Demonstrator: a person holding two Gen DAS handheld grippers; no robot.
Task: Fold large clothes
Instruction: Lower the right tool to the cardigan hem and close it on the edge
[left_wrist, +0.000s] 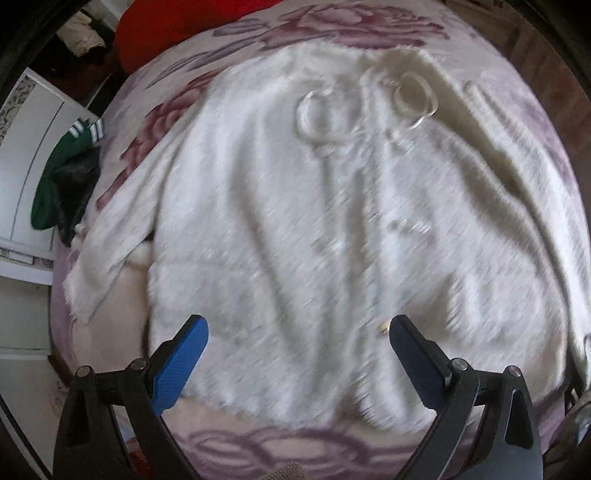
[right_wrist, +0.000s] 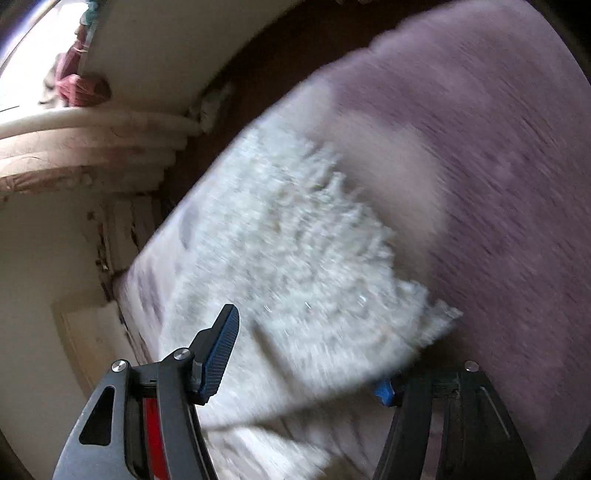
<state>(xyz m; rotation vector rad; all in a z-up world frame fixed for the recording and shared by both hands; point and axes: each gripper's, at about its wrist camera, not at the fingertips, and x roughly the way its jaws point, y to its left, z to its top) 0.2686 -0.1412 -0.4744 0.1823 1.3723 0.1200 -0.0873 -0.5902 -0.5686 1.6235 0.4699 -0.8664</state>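
Note:
A large white fluffy garment (left_wrist: 295, 221) lies spread, front up, on a bed with a mauve rose-patterned blanket (left_wrist: 351, 29). One sleeve (left_wrist: 107, 254) trails toward the bed's left edge. My left gripper (left_wrist: 298, 321) hangs open above the garment's near hem, nothing between its blue pads. In the blurred right wrist view a part of the same garment (right_wrist: 295, 240) lies on the blanket (right_wrist: 498, 147). My right gripper (right_wrist: 314, 332) has its jaws apart with white fabric between them. A fold hides the right fingertip; the left pad (right_wrist: 221, 350) shows bare.
Clear ring-shaped trims (left_wrist: 413, 96) sit near the garment's collar. A red cloth (left_wrist: 177, 26) lies at the bed's far left. A green striped garment (left_wrist: 74, 158) hangs by a white cabinet (left_wrist: 33, 166). A window sill (right_wrist: 92, 125) and radiator (right_wrist: 125, 229) stand beyond the bed.

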